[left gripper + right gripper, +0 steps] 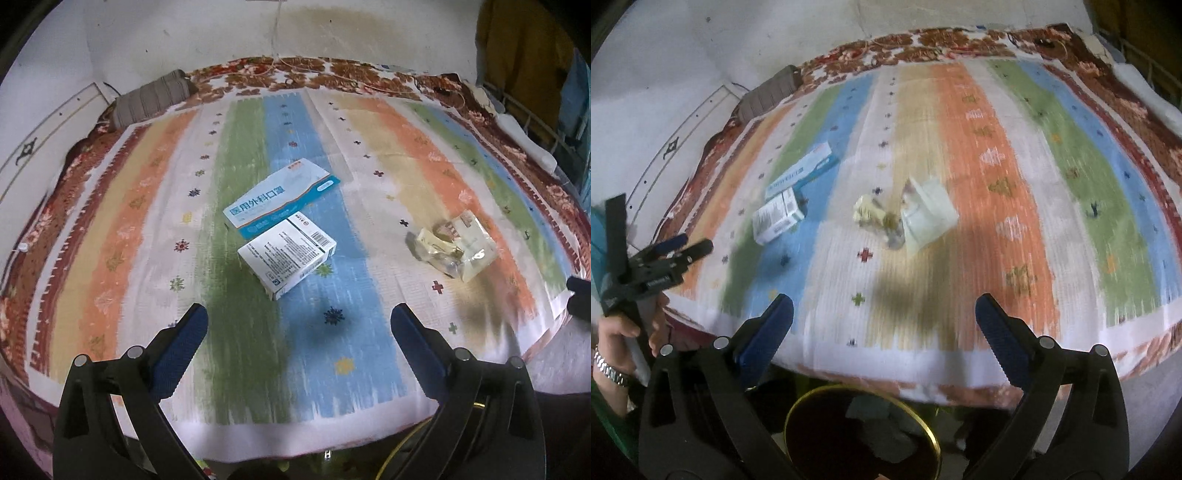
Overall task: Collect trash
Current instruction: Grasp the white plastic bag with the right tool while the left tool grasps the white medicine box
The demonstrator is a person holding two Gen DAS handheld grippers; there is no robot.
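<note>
A blue and white mask box (282, 195) lies on the striped bed cover, with a white medicine box (288, 258) touching its near side. To the right sits a heap of crumpled clear and cream wrappers (454, 245). My left gripper (299, 325) hovers open just short of the white box, nothing between its blue pads. In the right wrist view the wrappers (908, 214) lie ahead in the middle, with both boxes (792, 192) to their left. My right gripper (884, 314) stands wide open and empty above the bed's near edge. The left gripper (683, 245) shows at far left, held by a hand.
A round bin with a gold rim (862, 432) stands on the floor below the bed's near edge. A grey striped pillow (151, 99) lies at the far left corner. White walls (184, 33) bound the back and left. Hanging clothes (524, 55) fill the far right.
</note>
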